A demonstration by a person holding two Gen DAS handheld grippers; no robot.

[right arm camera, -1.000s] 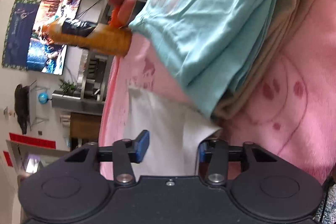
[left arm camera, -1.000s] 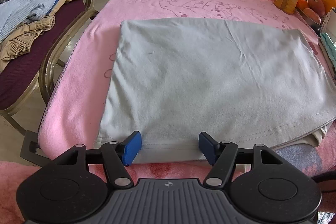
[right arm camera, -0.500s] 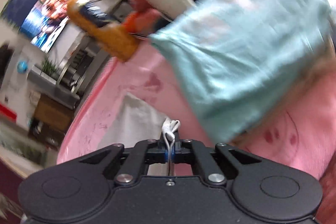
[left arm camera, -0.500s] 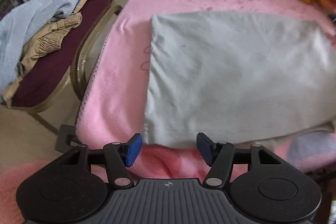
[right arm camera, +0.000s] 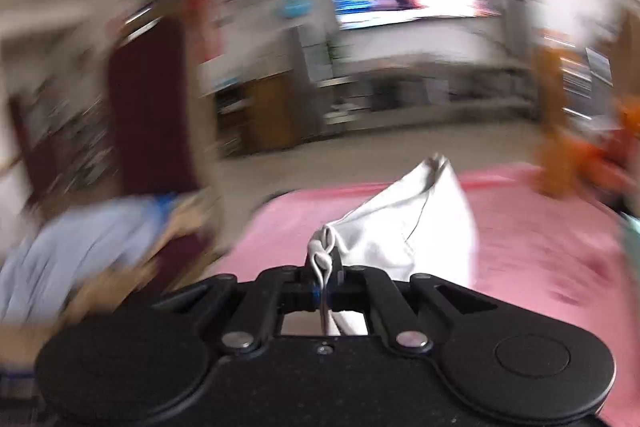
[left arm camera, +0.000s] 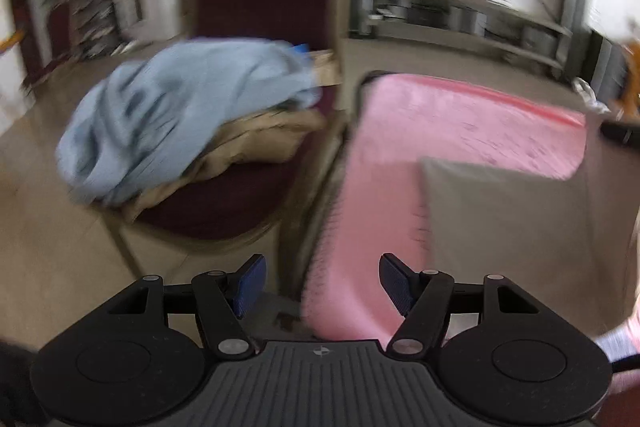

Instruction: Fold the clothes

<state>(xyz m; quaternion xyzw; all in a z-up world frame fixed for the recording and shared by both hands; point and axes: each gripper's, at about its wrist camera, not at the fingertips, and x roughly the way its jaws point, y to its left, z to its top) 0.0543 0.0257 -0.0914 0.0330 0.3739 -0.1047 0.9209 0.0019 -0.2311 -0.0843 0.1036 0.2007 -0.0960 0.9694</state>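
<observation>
Right gripper [right arm camera: 322,281], apart 1 second ago, now clenched on white garment [right arm camera: 416,227], lifting its edge off pink blanket [right arm camera: 540,247] for another fold. Left gripper [left arm camera: 320,281] released, swung toward chair [left arm camera: 248,195].

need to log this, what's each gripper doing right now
left gripper: open, holding nothing.
right gripper: shut on a pinched edge of the white garment.

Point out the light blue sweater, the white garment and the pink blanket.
Light blue sweater [left arm camera: 176,115]: left wrist view, middle of the heap on the chair.
White garment [right arm camera: 416,227]: right wrist view, the lifted cloth beyond the shut fingers.
Pink blanket [left arm camera: 460,123]: left wrist view, bare far part.
</observation>
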